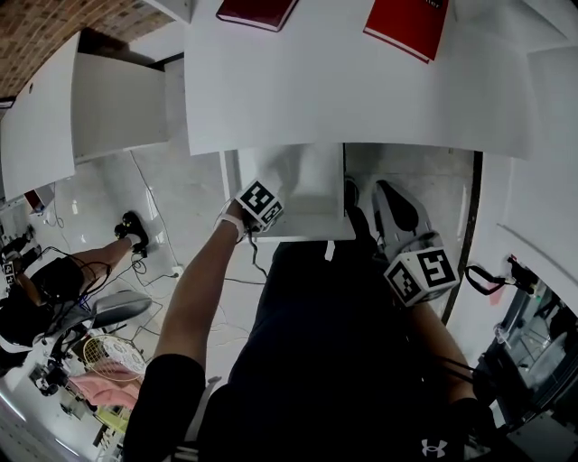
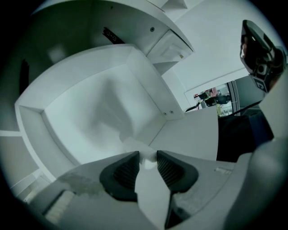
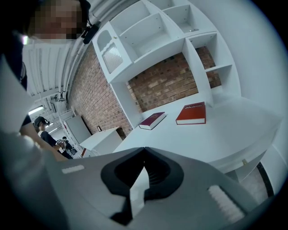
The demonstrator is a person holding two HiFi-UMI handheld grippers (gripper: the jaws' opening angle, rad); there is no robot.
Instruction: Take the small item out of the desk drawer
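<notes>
The white desk drawer [image 1: 312, 180] stands pulled out under the desktop [image 1: 343, 90]. My left gripper [image 1: 262, 206] reaches down into it. In the left gripper view its jaws [image 2: 147, 158] are closed on a small white item [image 2: 137, 147] at the near corner of the drawer floor [image 2: 90, 108], with the pads touching its sides. My right gripper [image 1: 390, 200] hangs beside the drawer's right side, above my lap. In the right gripper view it [image 3: 144, 150] points up over the desk, with the fingertips meeting and nothing between them.
A dark red book [image 1: 257, 11] and a red book [image 1: 406, 27] lie on the desktop. White shelves [image 3: 153, 31] rise behind it against a brick wall. A low white cabinet [image 1: 108, 108] stands at the left. Cables and another person's leg [image 1: 117, 244] are on the floor.
</notes>
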